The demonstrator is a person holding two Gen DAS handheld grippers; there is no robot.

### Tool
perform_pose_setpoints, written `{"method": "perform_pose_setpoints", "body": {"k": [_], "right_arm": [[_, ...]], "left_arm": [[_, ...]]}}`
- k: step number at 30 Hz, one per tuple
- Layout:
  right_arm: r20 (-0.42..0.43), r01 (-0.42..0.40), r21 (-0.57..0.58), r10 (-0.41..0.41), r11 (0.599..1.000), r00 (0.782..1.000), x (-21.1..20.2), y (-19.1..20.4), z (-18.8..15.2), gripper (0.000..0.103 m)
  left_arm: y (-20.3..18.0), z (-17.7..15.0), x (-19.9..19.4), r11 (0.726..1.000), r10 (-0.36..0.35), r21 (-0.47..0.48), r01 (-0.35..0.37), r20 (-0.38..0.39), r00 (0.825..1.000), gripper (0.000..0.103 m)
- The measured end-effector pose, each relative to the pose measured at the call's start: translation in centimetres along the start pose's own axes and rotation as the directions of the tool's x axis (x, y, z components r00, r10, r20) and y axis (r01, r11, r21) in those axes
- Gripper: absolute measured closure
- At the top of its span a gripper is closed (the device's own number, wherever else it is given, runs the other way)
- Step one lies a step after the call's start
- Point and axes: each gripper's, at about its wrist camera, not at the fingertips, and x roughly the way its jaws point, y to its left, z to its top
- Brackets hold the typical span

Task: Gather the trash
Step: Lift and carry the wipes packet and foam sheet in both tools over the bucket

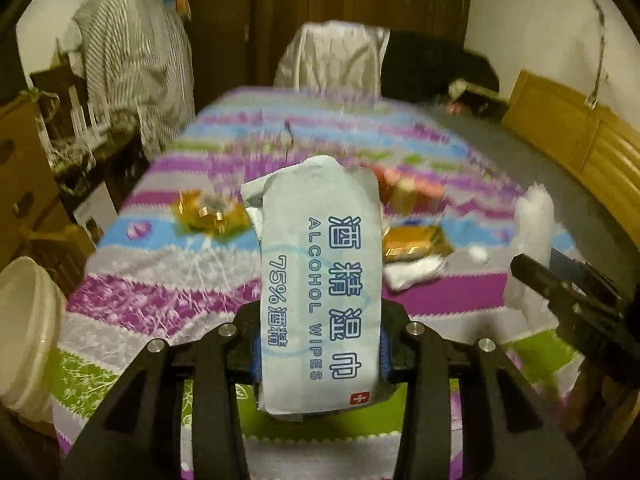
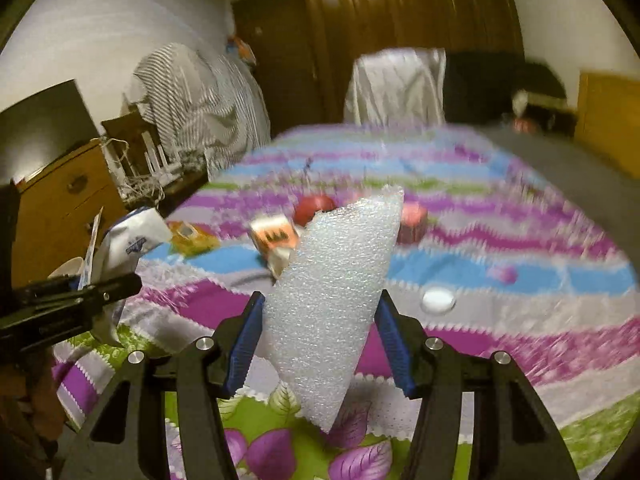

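Note:
My left gripper (image 1: 318, 350) is shut on a pale blue alcohol wipes packet (image 1: 320, 280), held upright above the striped bed cover (image 1: 168, 272). My right gripper (image 2: 320, 332) is shut on a white foam sheet piece (image 2: 336, 292) that stands up between the blue pads. The foam piece (image 1: 534, 216) and the right gripper (image 1: 576, 296) show at the right edge of the left wrist view. At the left of the right wrist view are the left gripper (image 2: 68, 300) and its packet (image 2: 132, 236). Gold wrappers (image 1: 208, 216), a gold packet (image 1: 412, 242) and white paper (image 1: 416, 272) lie on the cover.
A small carton (image 2: 274, 238), a red round thing (image 2: 314, 206), a yellow wrapper (image 2: 192, 238) and a white cap (image 2: 438, 300) lie on the cover. A white bowl (image 1: 24, 332) sits at the left. Wooden furniture, striped hanging clothes (image 1: 132, 72) and a draped chair (image 1: 336, 56) stand around.

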Motion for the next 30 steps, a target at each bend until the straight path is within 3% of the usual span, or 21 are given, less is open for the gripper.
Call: {"method": "perform_pose_setpoints", "body": {"k": [7,12,30], "right_arm": [[0.178,0.083,-0.073,-0.069,0.994,0.982,-6.9,2.8,1.1,0.045],[0.229,0.109,-0.064,-0.092,0.992,0.969,-10.2,3.1,0.9,0.045],[0.237,0.115,-0.067,-0.096,0.991,0.967,-12.0,4.0,0.1,0.045]], "left_arm": [[-2.3,0.4,-5.0,1.000,0.013,0.013,-0.016,0.182,0.983,0.064],[-4.1,0.1,-6.9,0.999,-0.013,0.045,0.002,0.250,0.968,0.064],[-3.8,-0.3,-8.3,0.998,-0.031,0.059,0.015,0.269,0.963,0.064]]}}
